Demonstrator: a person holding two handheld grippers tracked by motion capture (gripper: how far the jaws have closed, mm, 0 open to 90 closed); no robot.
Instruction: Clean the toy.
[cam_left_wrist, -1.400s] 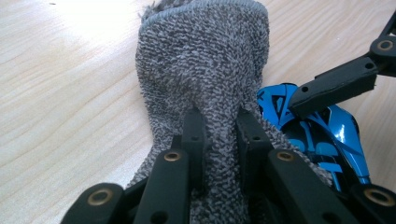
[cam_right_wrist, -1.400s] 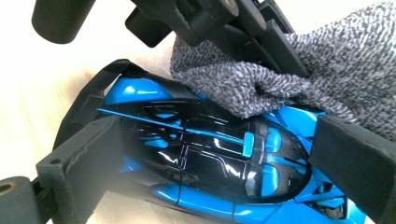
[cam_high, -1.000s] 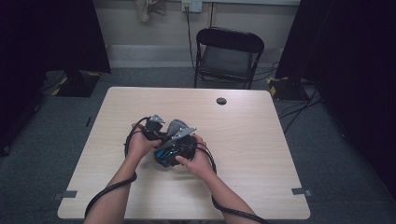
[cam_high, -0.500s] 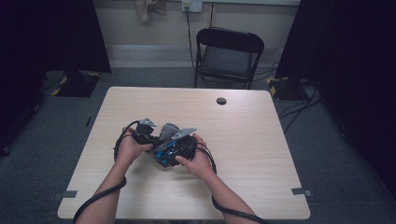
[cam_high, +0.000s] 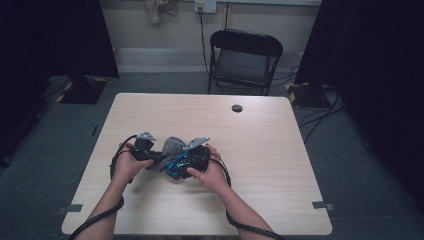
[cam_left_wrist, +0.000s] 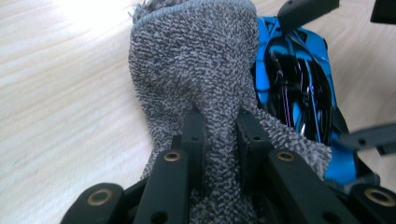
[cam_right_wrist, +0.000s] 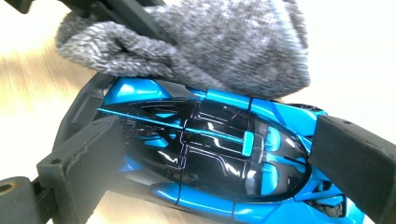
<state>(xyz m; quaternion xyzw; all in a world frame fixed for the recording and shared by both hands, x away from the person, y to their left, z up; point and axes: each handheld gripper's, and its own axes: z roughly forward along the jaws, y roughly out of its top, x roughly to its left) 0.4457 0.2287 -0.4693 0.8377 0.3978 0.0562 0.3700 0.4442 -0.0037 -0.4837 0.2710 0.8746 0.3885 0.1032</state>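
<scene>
A blue and black toy car (cam_right_wrist: 210, 116) lies between the pads of my right gripper (cam_right_wrist: 217, 154), which is shut on its two ends. From above, the car (cam_high: 176, 166) sits low over the table, left of my right gripper (cam_high: 186, 162). A grey terry cloth (cam_left_wrist: 196, 60) is pinched in my left gripper (cam_left_wrist: 219, 119), which is shut on a fold of it. The cloth (cam_right_wrist: 224, 42) drapes against the car's (cam_left_wrist: 299, 79) side. In the high view my left gripper (cam_high: 156, 159) is at the left of the cloth (cam_high: 172, 146).
The light wooden table (cam_high: 280, 150) has a dark round hole (cam_high: 237, 108) near its far edge. A black folding chair (cam_high: 245, 55) stands behind the table. Cables trail from both grippers toward the table's near edge.
My left hand has drawn away to the left with the cloth in its jaws. The right hand and the car have stayed where they were.
</scene>
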